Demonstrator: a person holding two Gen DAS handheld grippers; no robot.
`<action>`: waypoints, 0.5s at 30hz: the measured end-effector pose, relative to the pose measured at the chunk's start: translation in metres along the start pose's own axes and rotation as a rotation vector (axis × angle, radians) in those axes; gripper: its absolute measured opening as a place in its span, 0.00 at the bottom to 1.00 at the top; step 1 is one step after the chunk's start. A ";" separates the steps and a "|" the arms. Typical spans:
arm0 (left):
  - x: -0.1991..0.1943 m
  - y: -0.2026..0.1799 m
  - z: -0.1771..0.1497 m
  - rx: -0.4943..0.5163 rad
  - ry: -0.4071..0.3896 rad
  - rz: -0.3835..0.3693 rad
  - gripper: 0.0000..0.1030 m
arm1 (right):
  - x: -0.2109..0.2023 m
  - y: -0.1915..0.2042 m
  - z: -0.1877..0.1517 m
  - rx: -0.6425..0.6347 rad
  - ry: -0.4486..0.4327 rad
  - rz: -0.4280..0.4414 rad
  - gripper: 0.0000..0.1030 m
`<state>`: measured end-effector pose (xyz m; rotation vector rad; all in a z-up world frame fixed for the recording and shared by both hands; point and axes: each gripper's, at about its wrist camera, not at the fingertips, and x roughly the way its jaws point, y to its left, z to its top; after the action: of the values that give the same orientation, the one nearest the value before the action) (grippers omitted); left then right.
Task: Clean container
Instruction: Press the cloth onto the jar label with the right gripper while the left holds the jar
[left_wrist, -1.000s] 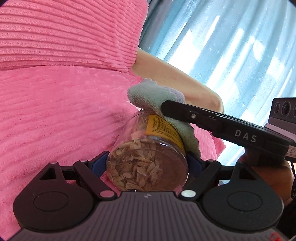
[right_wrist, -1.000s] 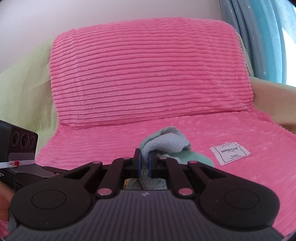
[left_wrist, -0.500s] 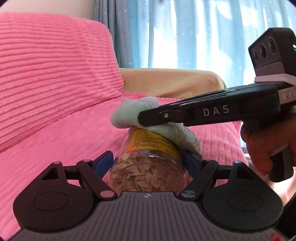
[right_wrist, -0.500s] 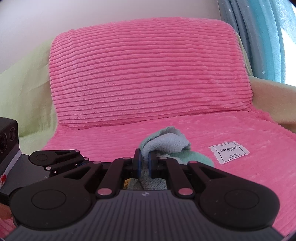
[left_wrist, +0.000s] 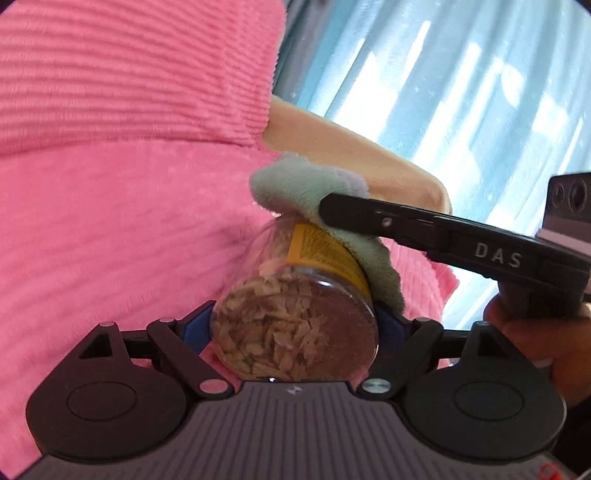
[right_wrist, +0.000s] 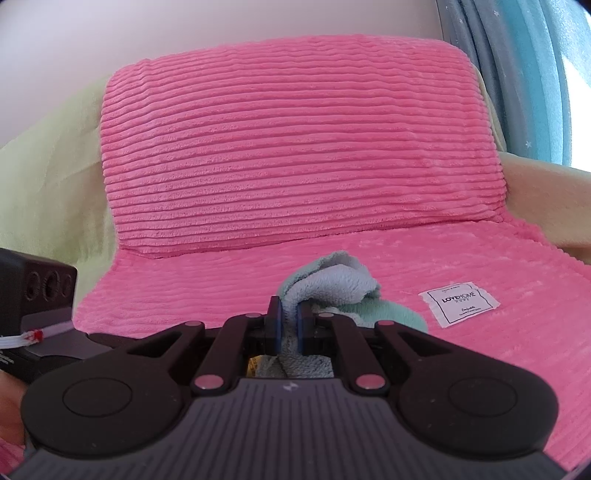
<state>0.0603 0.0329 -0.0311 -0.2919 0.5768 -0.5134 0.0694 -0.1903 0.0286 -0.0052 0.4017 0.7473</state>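
The left gripper (left_wrist: 293, 328) clamps the clear container (left_wrist: 295, 314) of flakes, rolled back leftward since half a second ago. The right gripper (right_wrist: 289, 319) pinches the cloth (left_wrist: 310, 192) against its far end, probably the lid; wiping continues over the pink sofa (right_wrist: 295, 147).

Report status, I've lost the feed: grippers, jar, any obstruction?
Left gripper shut on jar. Right gripper shut on cloth, cloth pressed on the jar's yellow label. Nothing in the way.
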 end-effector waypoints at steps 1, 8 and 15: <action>0.000 -0.003 0.000 0.024 -0.008 0.012 0.84 | 0.000 0.000 0.000 0.000 0.000 0.001 0.05; 0.000 -0.052 -0.012 0.499 -0.032 0.236 0.84 | -0.001 0.000 0.000 0.004 0.004 0.005 0.06; 0.002 -0.054 -0.016 0.537 -0.008 0.242 0.84 | -0.002 0.003 0.000 0.014 0.006 0.030 0.07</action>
<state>0.0322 -0.0155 -0.0237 0.2829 0.4391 -0.4142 0.0660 -0.1898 0.0301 0.0118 0.4132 0.7739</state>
